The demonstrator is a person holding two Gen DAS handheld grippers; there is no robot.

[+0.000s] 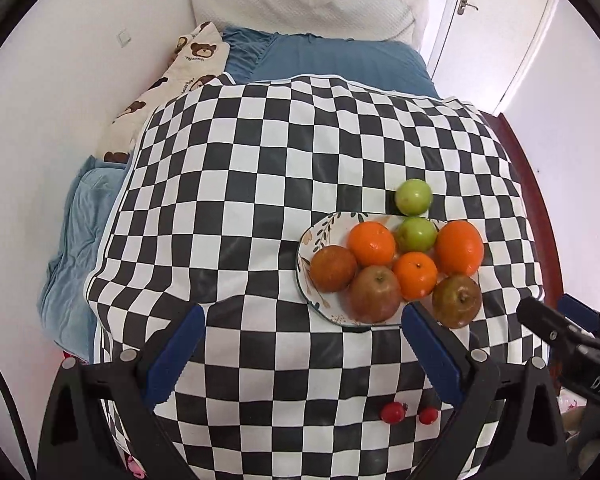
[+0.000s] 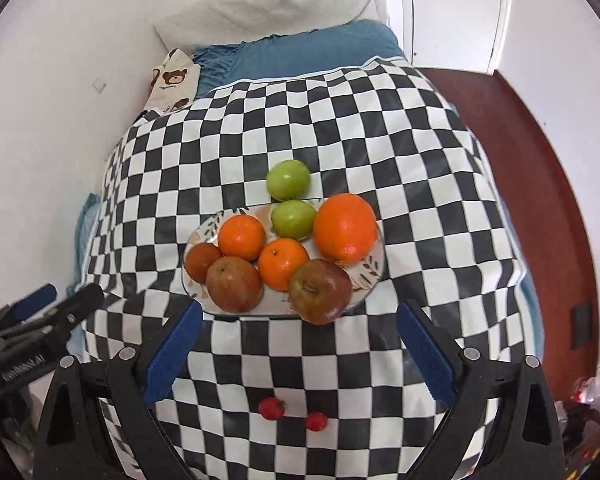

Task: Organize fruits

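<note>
A leaf-patterned white plate [image 1: 320, 236] [image 2: 206, 228] on the checkered cloth holds several fruits: oranges [image 1: 371, 244] [image 2: 344, 229], reddish apples [image 1: 374, 294] [image 2: 319, 291] and a green apple [image 1: 417, 234] [image 2: 293, 219]. A second green apple [image 1: 413, 197] [image 2: 288, 179] sits on the cloth just behind the plate. Two small red fruits [image 1: 393, 412] [image 2: 272, 408] lie near the front edge. My left gripper [image 1: 300, 344] is open and empty, in front and left of the plate. My right gripper [image 2: 300, 344] is open and empty, just in front of the plate.
The black-and-white checkered cloth [image 1: 240, 184] [image 2: 420, 168] covers a table beside a bed with blue sheets [image 1: 332, 60], a white pillow [image 1: 300, 4] and a bear-print cloth [image 1: 192, 60]. A white door [image 1: 496, 20] and dark red floor [image 2: 540, 160] are at right.
</note>
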